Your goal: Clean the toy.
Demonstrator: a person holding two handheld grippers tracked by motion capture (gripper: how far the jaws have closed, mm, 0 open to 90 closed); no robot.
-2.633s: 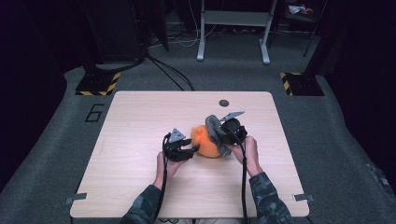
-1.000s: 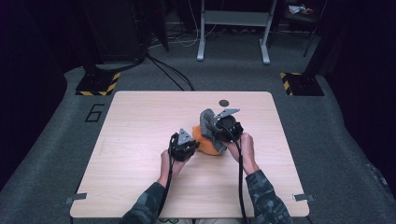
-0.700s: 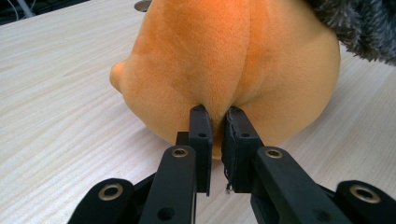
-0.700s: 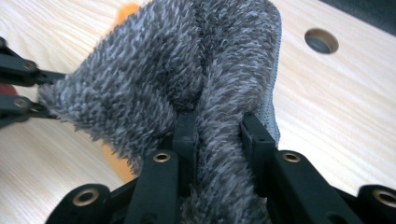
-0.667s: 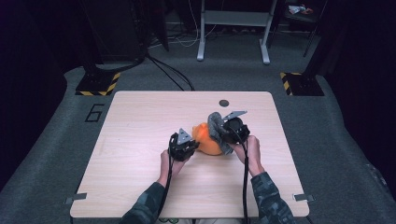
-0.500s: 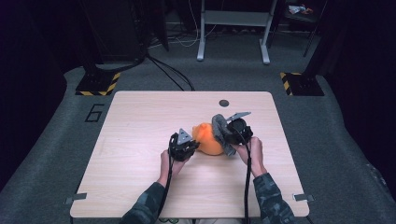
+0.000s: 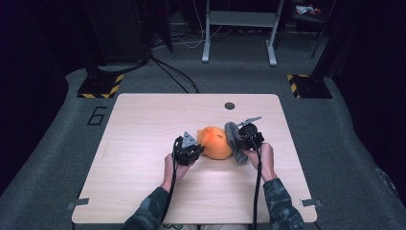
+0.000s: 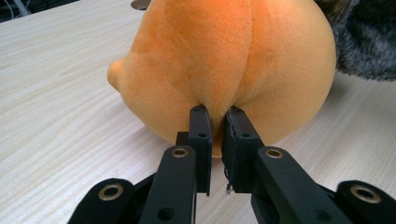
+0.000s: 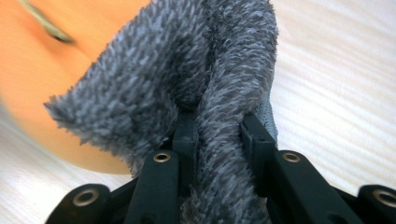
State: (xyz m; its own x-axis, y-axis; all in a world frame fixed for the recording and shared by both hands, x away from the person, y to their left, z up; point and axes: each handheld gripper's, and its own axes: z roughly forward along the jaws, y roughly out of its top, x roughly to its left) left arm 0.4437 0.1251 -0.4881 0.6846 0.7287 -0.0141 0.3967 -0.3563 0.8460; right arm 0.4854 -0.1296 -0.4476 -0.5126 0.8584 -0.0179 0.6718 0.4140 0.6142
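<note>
An orange plush toy lies in the middle of the light wooden table. My left gripper is at the toy's left side; in the left gripper view it is shut, pinching a fold of the orange plush. A grey fuzzy cloth hangs against the toy's right side. My right gripper holds it; in the right gripper view the jaws are shut on a thick fold of the grey cloth, with the orange toy behind at the left.
A small dark round disc sits near the table's far edge. Beyond the table are grey carpet, a white stand's legs, cables and two black-and-yellow striped bases. A "6" is marked on the floor at the left.
The right gripper has drawn the grey cloth to the right, off the top of the orange toy, so more of the toy shows. The left gripper has stayed at the toy's left side.
</note>
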